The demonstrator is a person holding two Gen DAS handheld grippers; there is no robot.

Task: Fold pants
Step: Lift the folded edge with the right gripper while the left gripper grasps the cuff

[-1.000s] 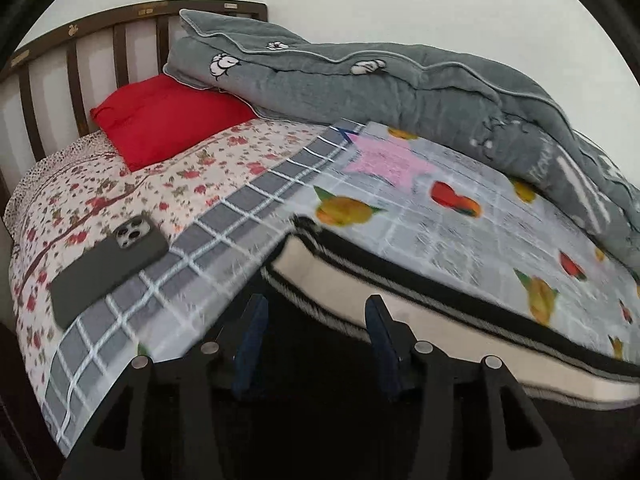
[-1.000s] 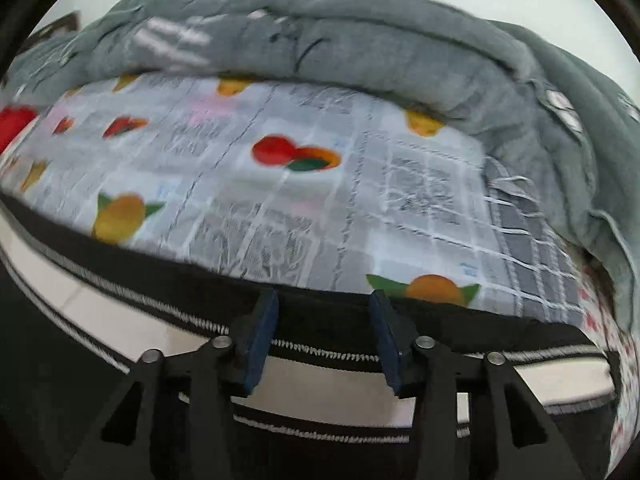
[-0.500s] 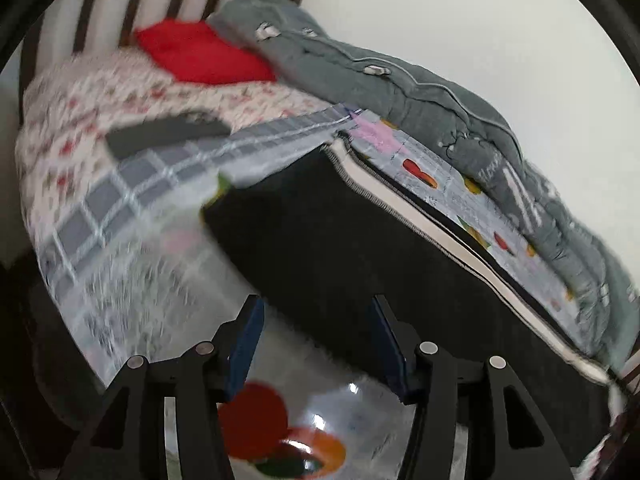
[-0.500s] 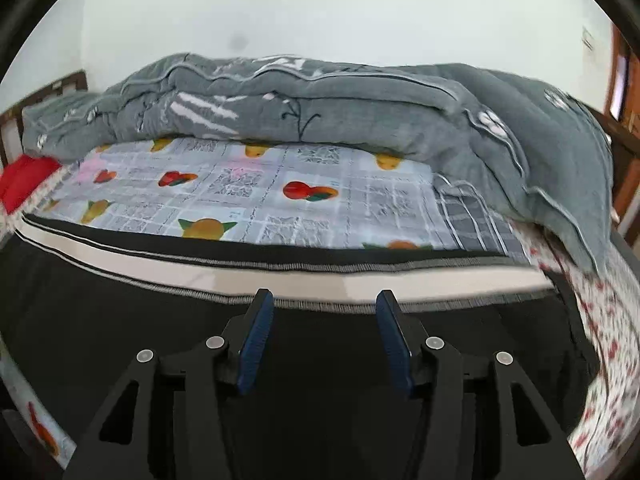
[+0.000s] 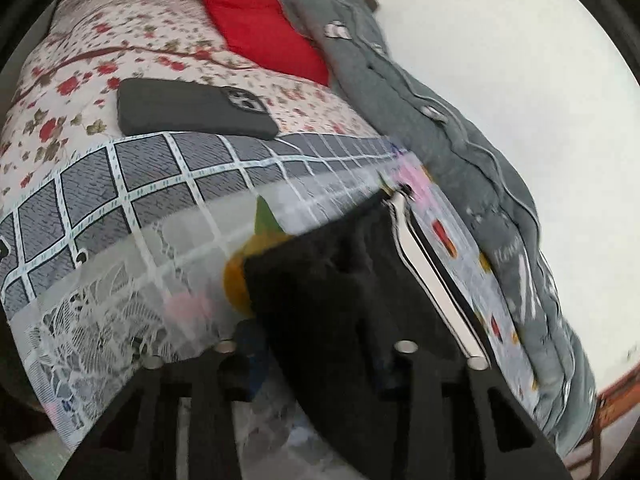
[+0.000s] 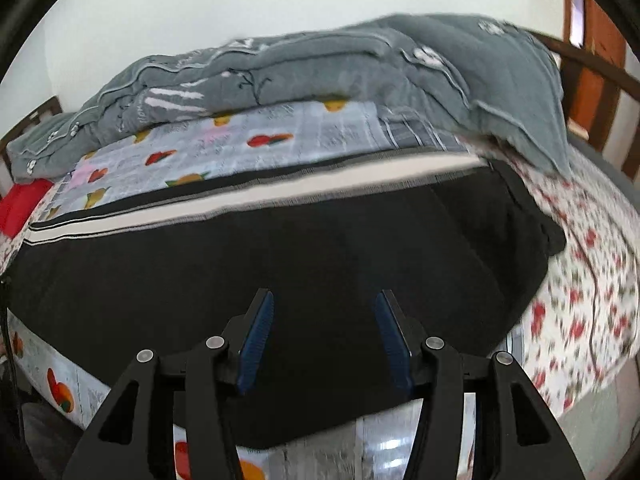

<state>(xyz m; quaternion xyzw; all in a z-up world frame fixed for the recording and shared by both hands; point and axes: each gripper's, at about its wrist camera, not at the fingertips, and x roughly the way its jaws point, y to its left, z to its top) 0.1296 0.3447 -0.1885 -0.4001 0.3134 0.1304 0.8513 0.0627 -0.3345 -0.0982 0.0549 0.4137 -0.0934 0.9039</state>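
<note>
a dark phone (image 5: 196, 110) lies near a red pillow (image 5: 260, 26).

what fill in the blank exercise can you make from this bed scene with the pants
1. The pillow at the headboard is ____.
2. The phone lies with its camera side facing ____.
3. The black pants have a ____ stripe along the side.
4. The rolled blanket along the wall is ____.

Missing words: red; up; white; grey
</note>
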